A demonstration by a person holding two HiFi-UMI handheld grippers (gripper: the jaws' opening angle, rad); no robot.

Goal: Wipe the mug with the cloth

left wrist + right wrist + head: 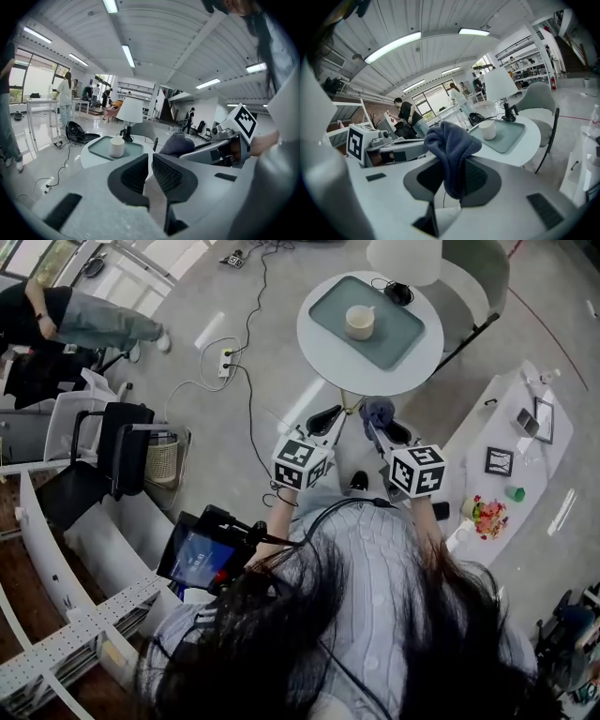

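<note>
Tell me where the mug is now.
In the head view the mug stands on the tray on the round table, top centre, beyond the cloth in the right gripper.

Quick tally from my end: one round bench (pixel 323 348), and on it one tray (pixel 398 338) with exactly one mug (pixel 360 322) in it. One lamp (pixel 403 259) at the bench's far edge, one grey chair (pixel 478 273) just behind the bench. Two tools on the bench's near side, the left tool (pixel 150 171) and the right tool (pixel 451 178), and one blue cloth (pixel 449 143) there too. One power strip (pixel 225 360) on the floor (pixel 216 418) left of the bench, and one person (pixel 84 320) well off that way.
</note>
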